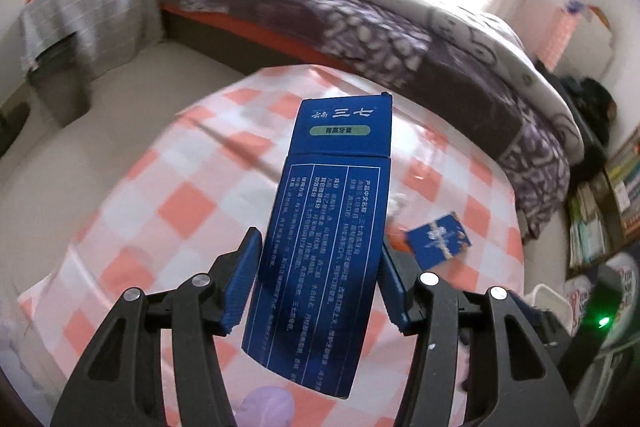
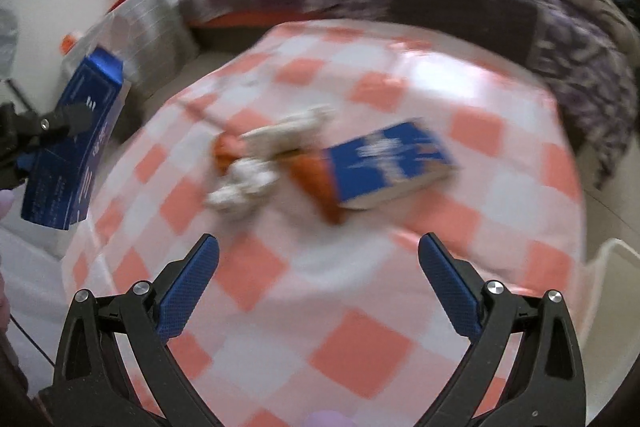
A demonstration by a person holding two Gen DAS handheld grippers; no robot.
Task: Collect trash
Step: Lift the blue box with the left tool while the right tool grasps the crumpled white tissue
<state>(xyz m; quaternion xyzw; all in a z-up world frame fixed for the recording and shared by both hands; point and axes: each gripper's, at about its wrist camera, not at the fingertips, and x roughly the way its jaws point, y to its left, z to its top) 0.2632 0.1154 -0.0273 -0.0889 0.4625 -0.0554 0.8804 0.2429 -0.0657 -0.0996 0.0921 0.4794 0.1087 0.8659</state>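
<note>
Your left gripper (image 1: 316, 267) is clamping a long blue toothpaste box (image 1: 324, 227) btwn its ribbed blue pads, dead centre of the left wrist view, lifted above the checked tablecloth (image 1: 160, 207). The box is glossy card w/ white print, its end flap pointing up-frame.

The right wrist view is showing what the left one isn't: the same box (image 2: 76, 143) from the side, far left of frame, pinched by the left gripper (image 2: 60, 123) and hanging off the table edge. It's also catching the rest of the trash mid-frame, blurred: crumpled white tissue (image 2: 248, 175), orange peel-like scraps (image 2: 316, 183), and a small flat blue box (image 2: 392, 163) w/ white pattern, lying on the cloth beside the scraps.

The left view is only getting that small box (image 1: 438, 239), right of centre.

Your right gripper (image 2: 318, 251) is hanging wide open, nothing btwn the pads, lower centre, above the pink-and-white cloth (image 2: 360, 347).
</note>
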